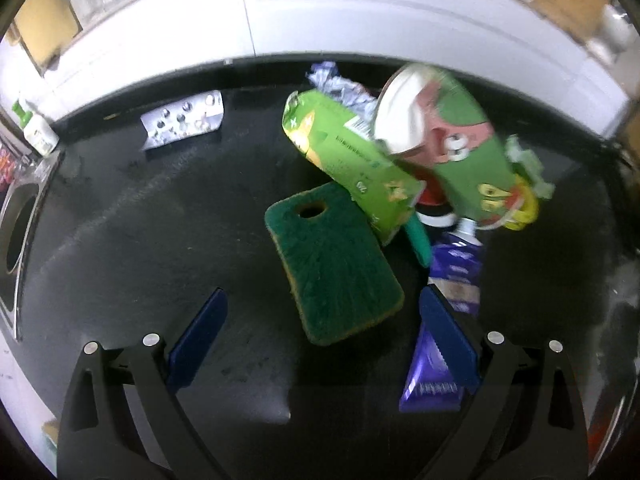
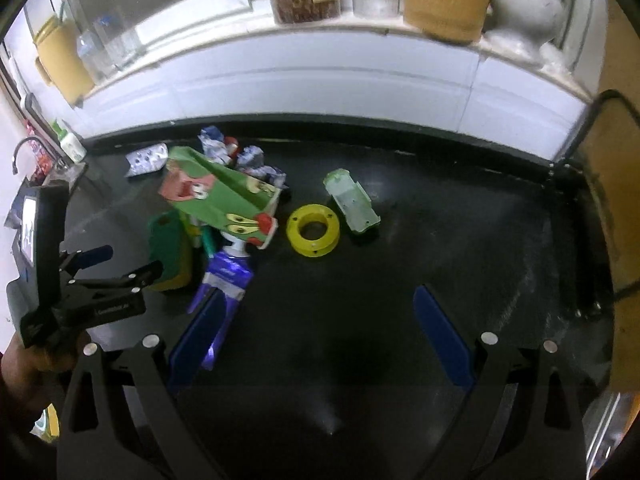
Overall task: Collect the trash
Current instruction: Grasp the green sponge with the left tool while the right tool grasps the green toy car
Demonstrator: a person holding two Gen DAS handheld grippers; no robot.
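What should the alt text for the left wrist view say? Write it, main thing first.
Open blue-padded tongs hover over a black countertop, a worn green scouring sponge lying just ahead between their tips. Beyond it a green cardboard carton and a green cartoon-printed packet are piled together; a purple squeeze tube lies beside the right pad, and a silver blister pack sits far left.

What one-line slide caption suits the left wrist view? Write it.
Open left gripper hovers over a green scouring sponge beside piled green cartons on the black counter.

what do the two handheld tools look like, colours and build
Both match: the left tool and right tool have black cut-out linkage arms with silver round pivot bolts and flat blue fingers. Seen from the right wrist, the left tool's black body bears small white lettering, unreadable.
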